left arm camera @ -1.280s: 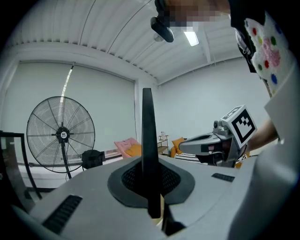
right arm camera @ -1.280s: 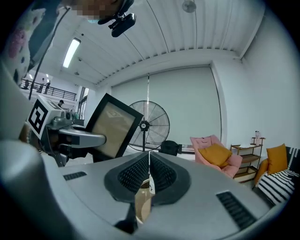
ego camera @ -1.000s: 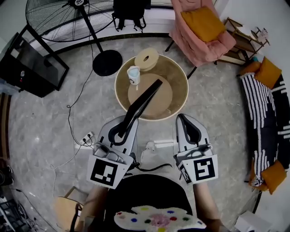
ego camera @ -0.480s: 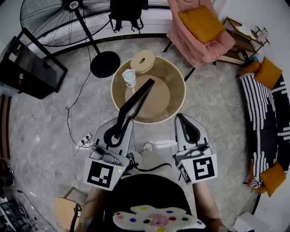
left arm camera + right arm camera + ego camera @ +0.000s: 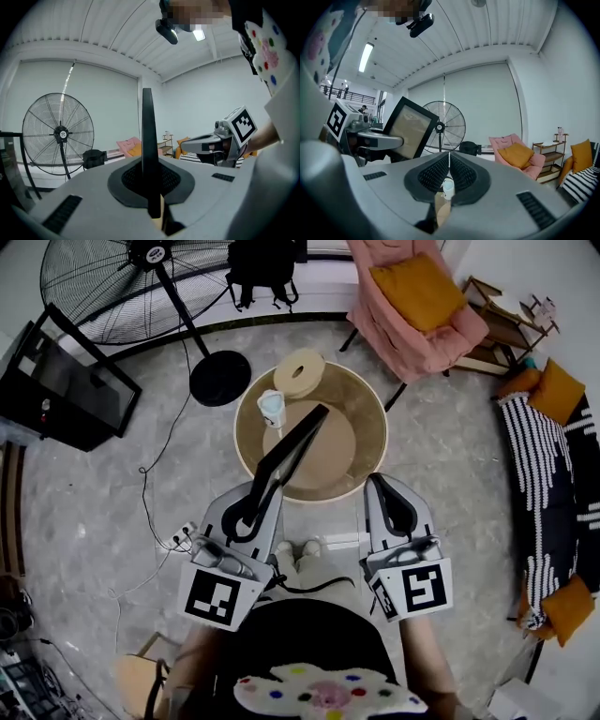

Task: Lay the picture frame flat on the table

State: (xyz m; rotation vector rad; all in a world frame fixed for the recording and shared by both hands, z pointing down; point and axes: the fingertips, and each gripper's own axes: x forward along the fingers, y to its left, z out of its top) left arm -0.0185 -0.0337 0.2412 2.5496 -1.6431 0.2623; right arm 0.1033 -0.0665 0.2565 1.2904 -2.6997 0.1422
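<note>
Picture frame [image 5: 289, 457]: centre of head view, up in the air and tilted, its top overlapping the round table [image 5: 373, 399]; not laid down yet. Left gripper [image 5: 247, 514] is clamped on the frame's lower edge, which shows edge-on between the jaws in the left gripper view. Right gripper [image 5: 394, 505], lower right, has its jaws together on nothing. My read: stiff, light, thin black border, front pane probably fragile and slick. Grip the border, not the pane.

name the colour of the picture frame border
Black; the picture frame shows best in the right gripper view.
</note>
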